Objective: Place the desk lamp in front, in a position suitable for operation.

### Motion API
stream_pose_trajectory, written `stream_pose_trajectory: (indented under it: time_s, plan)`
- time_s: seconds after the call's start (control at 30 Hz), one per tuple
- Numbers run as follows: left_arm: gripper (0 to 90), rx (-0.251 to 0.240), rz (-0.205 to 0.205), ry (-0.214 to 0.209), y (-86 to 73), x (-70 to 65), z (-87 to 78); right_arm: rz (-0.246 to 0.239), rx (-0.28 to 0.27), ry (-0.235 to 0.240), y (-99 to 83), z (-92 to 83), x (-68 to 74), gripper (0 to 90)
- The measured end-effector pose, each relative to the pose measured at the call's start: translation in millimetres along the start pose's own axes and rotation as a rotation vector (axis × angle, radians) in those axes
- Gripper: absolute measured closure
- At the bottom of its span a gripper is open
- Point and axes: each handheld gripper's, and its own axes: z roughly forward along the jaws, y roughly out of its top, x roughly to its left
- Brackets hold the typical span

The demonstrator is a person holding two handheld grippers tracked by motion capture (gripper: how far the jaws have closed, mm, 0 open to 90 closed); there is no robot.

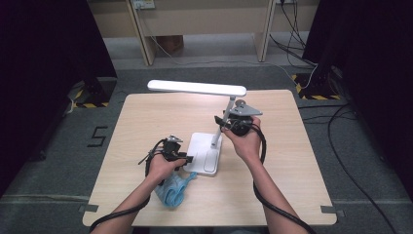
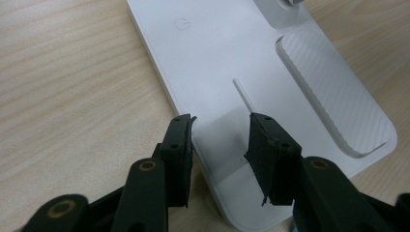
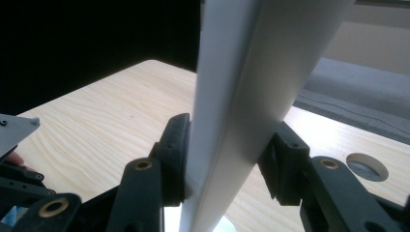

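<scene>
Light wood table (image 1: pixel 146 122) carried 1 white desk lamp: long head bar (image 1: pixel 197 87) running left-right over the far half, slim arm (image 1: pixel 223 119) rising steeply from the base toward the bar's right end, flat white base (image 1: pixel 207 158) lying near table centre, long side pointing away from the person. Blue cloth (image 1: pixel 174 189) lay bunched at the near edge of the base, under the left hand.

Key relation: both grippers sat on the lamp itself. Right gripper (image 1: pixel 225 124) came at the arm from the right, roughly level; in the right gripper view the arm (image 3: pixel 241 106) ran up between the 2 jaws, its long axis crossing the jaw line. Left pad touched the arm's face, right pad sat against its other edge, so jaws about half closed and gripping the arm. Left gripper (image 1: pixel 187 158) came from the left at the base's near left corner. In the left gripper view the base (image 2: pixel 217 63) edge passed between the 2 jaws, which stood narrowly apart; 1 pad hung at the edge over the wood, the other over the base top. Pads pressing or just straddling: could not tell.

Judgement: right hand was placed to tilt the arm, left hand nearer the base to steady it.
</scene>
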Motion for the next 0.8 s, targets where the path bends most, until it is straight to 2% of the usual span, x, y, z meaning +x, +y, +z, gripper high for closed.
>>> stream_pose_trajectory:
  time_s: [0.3,0.53,0.63,0.7,0.77,0.8]
  plan:
    - [60.7,0.029,0.07,-0.004,-2.9,-16.6,-1.7,-0.004,0.029,0.006,-1.0,-9.9,-1.7,58.4]
    - [60.9,0.04,0.1,-0.006,-4.6,-26.2,-2.0,-0.008,0.035,0.014,-2.5,-15.9,-3.4,58.7]
    - [60.6,0.041,0.099,-0.015,-5.5,-27.1,-2.1,-0.001,0.036,0.018,-2.6,-15.5,-4.6,59.0]
    - [59.8,0.04,0.081,-0.026,-6.1,-26.2,-1.7,-0.005,0.034,0.013,-2.6,-14.8,-5.7,58.8]
    - [56.5,0.009,0.066,-0.042,-6.2,-26.1,-3.6,-0.004,0.036,0.0,-3.1,-14.8,-5.1,51.3]
    - [53.3,-0.016,0.074,-0.034,-5.5,-27.3,-6.8,-0.004,0.036,-0.004,-3.8,-14.8,-5.0,47.6]
